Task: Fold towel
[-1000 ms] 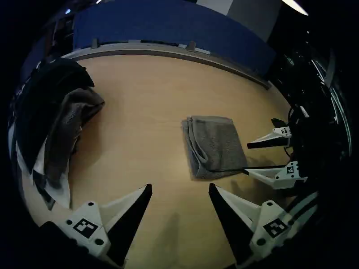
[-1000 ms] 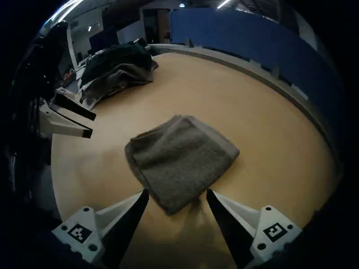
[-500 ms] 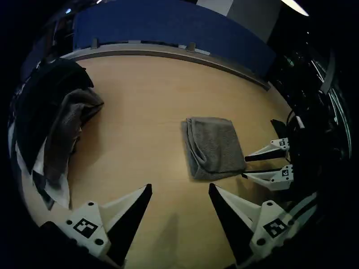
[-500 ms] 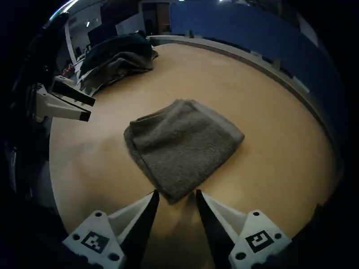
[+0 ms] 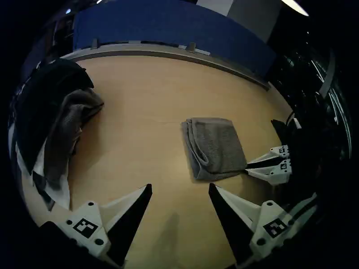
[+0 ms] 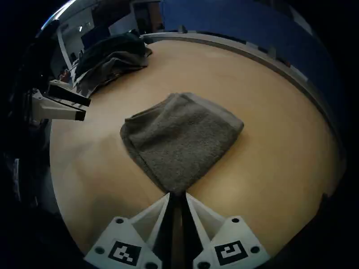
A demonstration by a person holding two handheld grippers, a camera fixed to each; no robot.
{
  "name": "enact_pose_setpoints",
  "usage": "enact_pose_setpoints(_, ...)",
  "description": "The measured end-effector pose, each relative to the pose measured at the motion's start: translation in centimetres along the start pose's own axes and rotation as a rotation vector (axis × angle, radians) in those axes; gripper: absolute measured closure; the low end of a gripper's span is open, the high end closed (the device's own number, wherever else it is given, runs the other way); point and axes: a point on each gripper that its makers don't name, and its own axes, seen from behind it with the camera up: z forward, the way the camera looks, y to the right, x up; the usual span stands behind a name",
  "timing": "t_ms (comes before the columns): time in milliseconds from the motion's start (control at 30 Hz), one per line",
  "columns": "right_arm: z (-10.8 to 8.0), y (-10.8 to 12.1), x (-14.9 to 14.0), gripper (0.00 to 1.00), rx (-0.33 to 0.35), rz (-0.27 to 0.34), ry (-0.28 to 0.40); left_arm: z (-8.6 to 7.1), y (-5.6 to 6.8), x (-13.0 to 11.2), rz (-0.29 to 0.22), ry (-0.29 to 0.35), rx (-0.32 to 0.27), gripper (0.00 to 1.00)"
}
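Observation:
A grey towel (image 5: 215,145) lies folded into a small thick rectangle on the wooden table (image 5: 143,89). In the right gripper view the towel (image 6: 181,136) sits just ahead of my right gripper (image 6: 178,195). Its fingers are pressed together on the towel's near corner. The left gripper view shows that same right gripper (image 5: 247,169) pinching the towel's right near corner. My left gripper (image 5: 179,193) hovers open over bare table, short of the towel and holding nothing. It also appears at the left edge of the right gripper view as the left gripper (image 6: 86,110), apart from the towel.
A heap of dark and grey cloths (image 5: 54,116) lies on the table's left side, seen far back as the heap (image 6: 112,58) in the right gripper view. A blue partition (image 5: 170,27) runs behind the table's far edge. Bare wood surrounds the towel.
My right gripper's fingers went from wide open to closed on the towel's near corner. The left gripper and the towel stayed where they were.

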Motion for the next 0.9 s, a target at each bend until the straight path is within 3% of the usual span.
enact_pose_setpoints(467,-1.1,0.3,2.0,0.97,-0.007,-0.034,0.067,-0.1,0.3,0.2,0.003,0.002,-0.005,0.06)
enact_pose_setpoints(667,-3.0,0.9,5.2,0.97,-0.027,-0.06,0.156,-0.3,0.5,0.5,0.007,0.007,-0.005,0.06)
enact_pose_setpoints(900,-6.4,1.1,9.2,0.97,-0.047,-0.117,0.27,-0.5,0.8,1.3,0.01,0.024,-0.007,0.06)
